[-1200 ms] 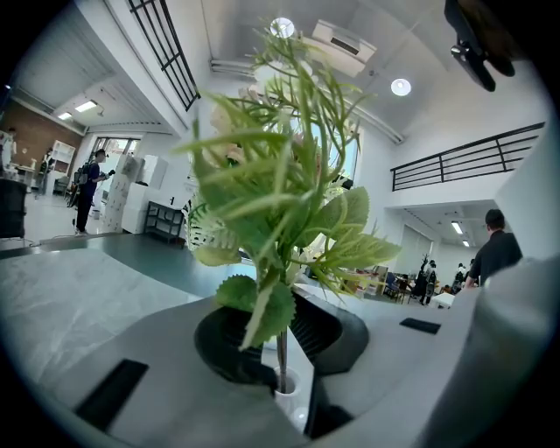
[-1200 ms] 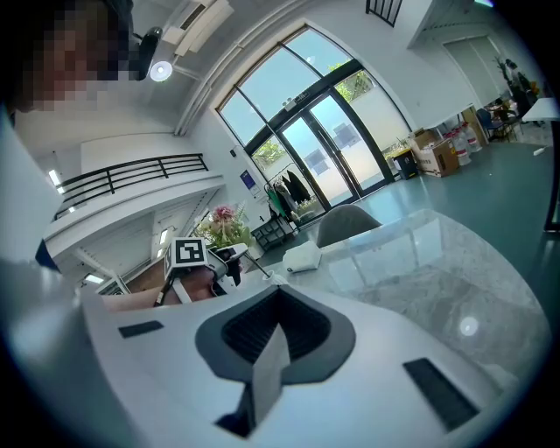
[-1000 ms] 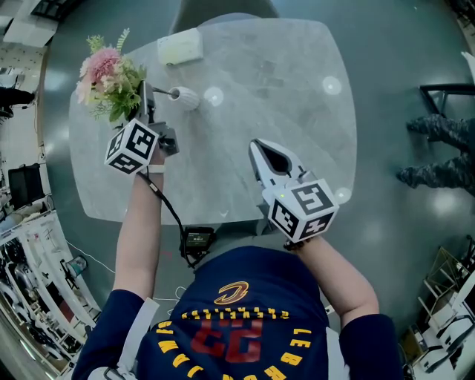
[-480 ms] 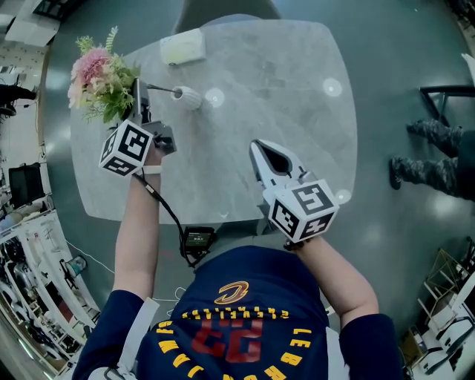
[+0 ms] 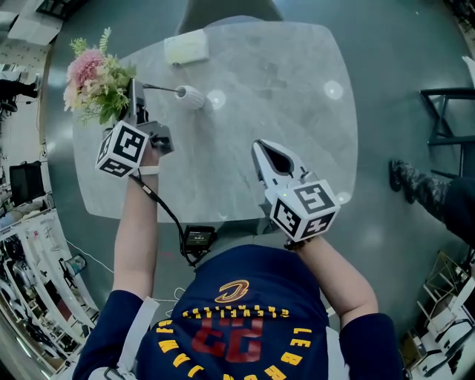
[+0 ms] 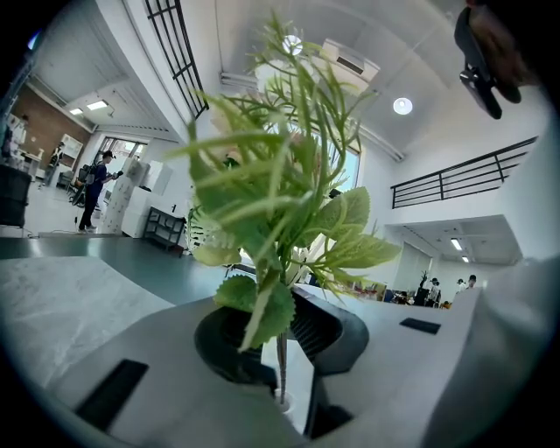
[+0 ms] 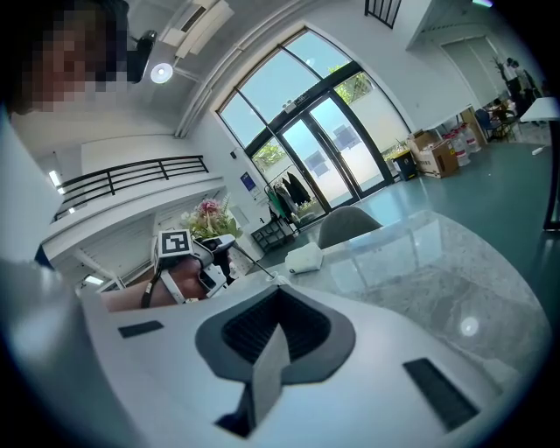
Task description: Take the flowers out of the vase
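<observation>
A bunch of pink flowers with green leaves (image 5: pixel 95 77) hangs over the table's far left corner. My left gripper (image 5: pixel 132 95) is shut on its thin stem, which runs right to the mouth of a small white ribbed vase (image 5: pixel 191 96). Whether the stem's tip is still inside the vase I cannot tell. In the left gripper view the leaves (image 6: pixel 280 201) fill the frame and the stem (image 6: pixel 281 363) runs between the closed jaws. My right gripper (image 5: pixel 260 148) is shut and empty above the table's near edge. The right gripper view shows the flowers (image 7: pixel 207 214) at far left.
A white pack (image 5: pixel 185 47) lies at the back of the grey marble table (image 5: pixel 297 96). A chair (image 5: pixel 226 9) stands behind the table. A black device (image 5: pixel 197 239) lies on the floor under the near edge. A person's leg (image 5: pixel 430 189) shows at right.
My left gripper has carried the flowers up and to the left, drawing the stem out toward the vase's mouth. The right gripper has stayed put. The person at right has stepped away.
</observation>
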`<state>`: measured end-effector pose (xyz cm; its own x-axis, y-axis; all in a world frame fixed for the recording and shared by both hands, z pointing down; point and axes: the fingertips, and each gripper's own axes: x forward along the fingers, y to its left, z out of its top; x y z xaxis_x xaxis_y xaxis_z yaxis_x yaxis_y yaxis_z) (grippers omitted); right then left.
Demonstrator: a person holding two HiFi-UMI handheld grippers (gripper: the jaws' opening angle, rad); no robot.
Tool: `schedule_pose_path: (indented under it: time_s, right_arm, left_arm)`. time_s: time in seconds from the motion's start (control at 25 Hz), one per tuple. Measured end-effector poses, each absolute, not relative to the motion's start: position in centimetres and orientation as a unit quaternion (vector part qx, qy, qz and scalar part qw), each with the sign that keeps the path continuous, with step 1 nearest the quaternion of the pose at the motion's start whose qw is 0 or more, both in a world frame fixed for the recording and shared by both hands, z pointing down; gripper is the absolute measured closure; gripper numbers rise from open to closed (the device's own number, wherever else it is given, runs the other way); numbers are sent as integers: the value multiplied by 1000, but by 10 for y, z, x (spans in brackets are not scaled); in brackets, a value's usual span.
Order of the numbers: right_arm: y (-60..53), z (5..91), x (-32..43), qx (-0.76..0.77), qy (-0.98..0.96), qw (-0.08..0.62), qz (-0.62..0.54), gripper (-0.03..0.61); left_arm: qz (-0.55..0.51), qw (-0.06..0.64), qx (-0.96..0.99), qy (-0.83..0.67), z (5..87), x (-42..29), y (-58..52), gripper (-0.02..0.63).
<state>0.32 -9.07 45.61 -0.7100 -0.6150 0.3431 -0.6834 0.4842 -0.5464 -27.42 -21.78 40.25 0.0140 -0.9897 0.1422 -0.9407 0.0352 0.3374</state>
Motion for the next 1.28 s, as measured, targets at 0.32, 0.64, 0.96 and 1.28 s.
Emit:
schedule_pose_path:
  time_s: [0.32, 0.64, 0.96, 1.28]
  right_arm:
    - [-99, 450, 11, 379, -860, 60, 337, 575]
    - [-94, 443, 2, 373, -865, 61, 330, 575]
    - [-92, 441, -2, 372, -867, 57, 326, 575]
    - [-88, 439, -1, 371, -869, 53, 322, 575]
  left_arm:
    - [-96, 177, 682, -703, 387, -276, -219, 561]
    - [-115, 173, 679, -704, 365, -286, -206, 561]
    - [-144, 184, 675, -700, 353, -292, -190, 561]
    - [-161, 177, 674, -698, 337, -295, -177, 561]
